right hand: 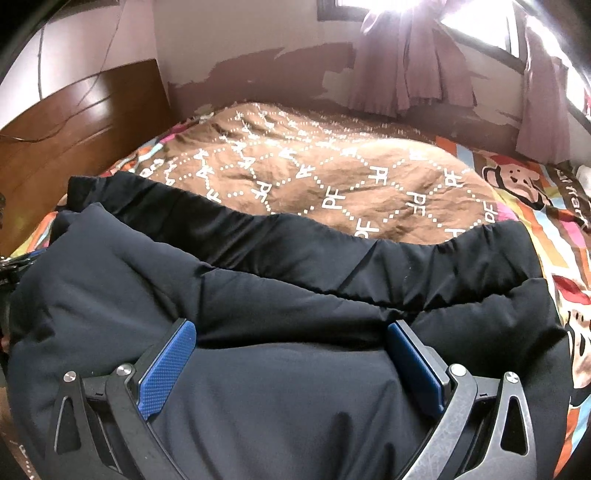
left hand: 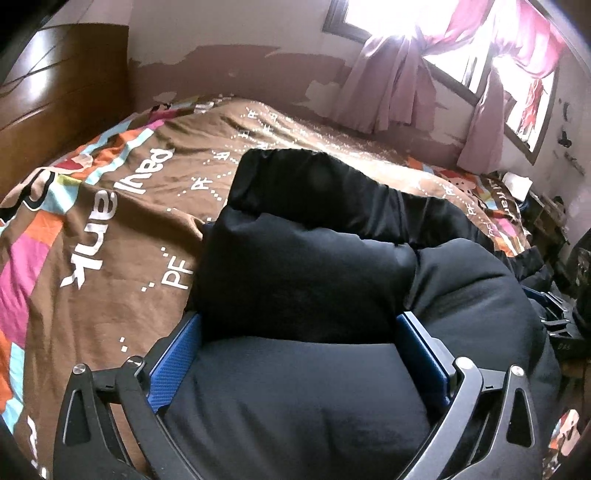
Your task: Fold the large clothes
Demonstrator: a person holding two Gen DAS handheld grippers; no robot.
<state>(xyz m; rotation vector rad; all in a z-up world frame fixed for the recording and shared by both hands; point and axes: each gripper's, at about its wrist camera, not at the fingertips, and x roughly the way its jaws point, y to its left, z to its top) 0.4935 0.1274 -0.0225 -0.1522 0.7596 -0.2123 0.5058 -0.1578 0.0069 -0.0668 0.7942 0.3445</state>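
Left gripper (left hand: 299, 332): I see its two blue-padded fingers (left hand: 177, 365) spread wide, with a thick fold of the black padded jacket (left hand: 306, 266) bulging between them. The fabric fills the gap and touches both pads. Whether the fingers are pressing on it or merely straddling it, I cannot tell.

Right gripper (right hand: 291, 343): its blue-padded fingers (right hand: 166, 373) are likewise set wide apart, with the jacket's (right hand: 258, 295) dark fabric mounded between them and touching both pads. Here too I cannot tell whether the fabric is clamped.

Jacket position: it lies on the bed, on top of a brown bedspread (right hand: 332, 184) printed with white dotted lines and "PF" letters. In the right wrist view it runs across the near part of the bed from left to right, with a flatter black band along its far edge and puffier sections nearer the camera. In the left wrist view a bulky folded part rises just ahead of the fingers.

Surroundings: a wooden headboard (left hand: 55, 96) stands at the left end of the bed. Pale purple curtains (right hand: 410, 62) hang at a bright window (left hand: 406, 18) on the far wall. The bedspread has a multicoloured border (left hand: 33, 236).
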